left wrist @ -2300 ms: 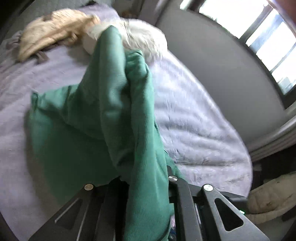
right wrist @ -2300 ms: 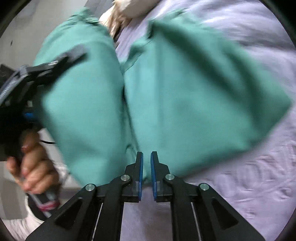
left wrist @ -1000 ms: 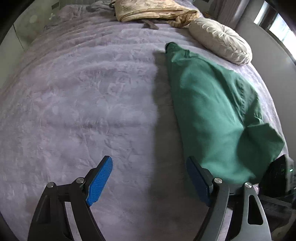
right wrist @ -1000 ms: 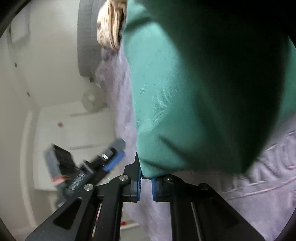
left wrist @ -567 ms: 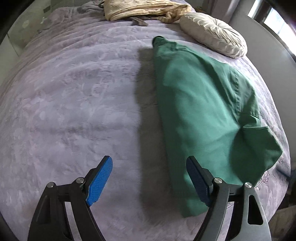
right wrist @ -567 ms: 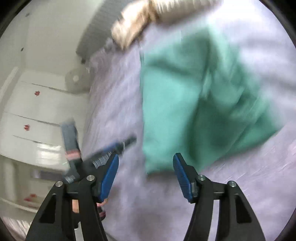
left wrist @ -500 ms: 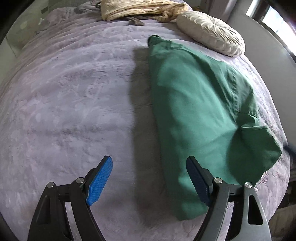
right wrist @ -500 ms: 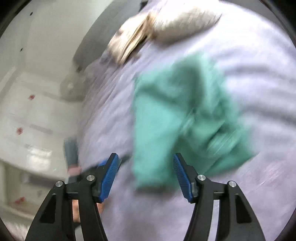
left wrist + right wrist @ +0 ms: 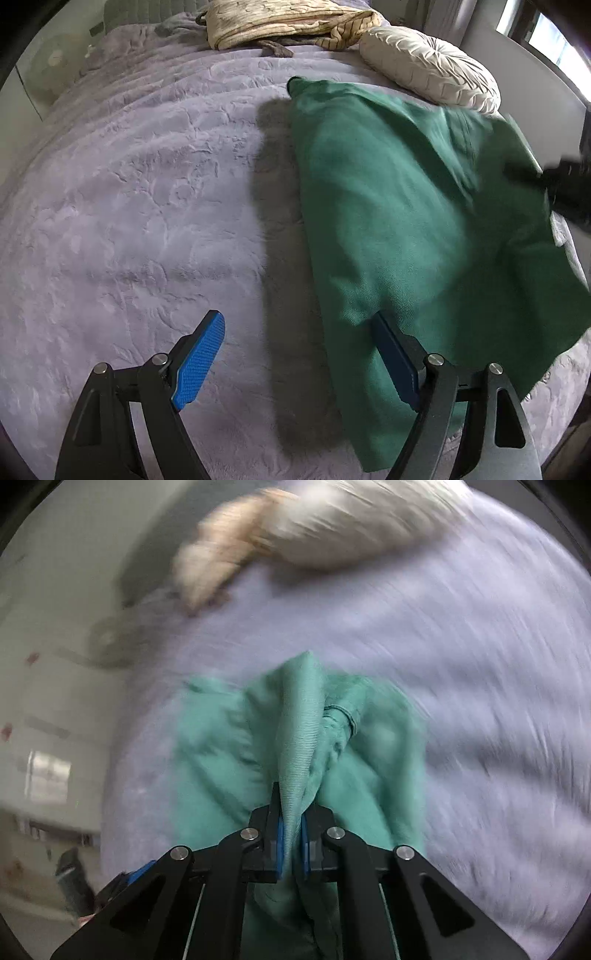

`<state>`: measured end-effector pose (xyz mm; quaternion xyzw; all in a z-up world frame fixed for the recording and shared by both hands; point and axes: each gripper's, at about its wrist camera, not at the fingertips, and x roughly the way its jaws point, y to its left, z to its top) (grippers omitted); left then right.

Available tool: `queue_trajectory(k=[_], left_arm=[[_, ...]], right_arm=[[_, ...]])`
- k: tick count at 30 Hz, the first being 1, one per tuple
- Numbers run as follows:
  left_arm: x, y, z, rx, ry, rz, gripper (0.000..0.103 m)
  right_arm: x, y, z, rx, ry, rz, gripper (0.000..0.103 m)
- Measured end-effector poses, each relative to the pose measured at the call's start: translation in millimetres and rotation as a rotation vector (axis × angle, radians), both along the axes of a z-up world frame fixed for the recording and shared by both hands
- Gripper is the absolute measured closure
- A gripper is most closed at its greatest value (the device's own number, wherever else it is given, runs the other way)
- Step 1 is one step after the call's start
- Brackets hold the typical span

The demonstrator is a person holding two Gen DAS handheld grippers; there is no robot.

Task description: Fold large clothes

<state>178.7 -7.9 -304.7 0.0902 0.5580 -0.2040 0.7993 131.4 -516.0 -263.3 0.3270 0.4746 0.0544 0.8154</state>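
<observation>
On my left wrist view, the left gripper (image 9: 297,363) hangs with its jaws spread wide and nothing between them, low over the lilac bedspread (image 9: 140,206), its right pad just at the near edge of the green garment (image 9: 399,206). That garment lies in a long panel across the right half of the frame, running up toward the round cream cushion (image 9: 430,72) and the beige blanket (image 9: 280,22) at the top. On the right wrist view, heavily blurred, my right gripper (image 9: 291,843) has its jaws clenched on a bunched ridge of the green cloth at frame centre, and the fabric rises to a peak above them. I judge the step in hand is drawing that gathered part over to make the next fold. To do it well, I would keep the right grip firm and carry the cloth low and level so the layer underneath does not drag, and bring the left jaws onto the near hem to pin it. Blur hides exactly which part I hold, so I would go slowly.
</observation>
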Motion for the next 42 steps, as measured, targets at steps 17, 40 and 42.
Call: queue_trajectory(k=[17,40,42], left_arm=[[1,-7,12,0.000,0.028,-0.025,0.003],[-37,-15,-14,0.072,0.037,-0.109,0.003],[-36,-14,-14,0.069,0.044,-0.100,0.003]], right_arm=[[-61,-14,20,0.126,0.030,0.063,0.037],[-162,-20,-23,0.168,0.126,-0.203,0.053],[-147,-22,-11,0.129,0.086,-0.182,0.037]])
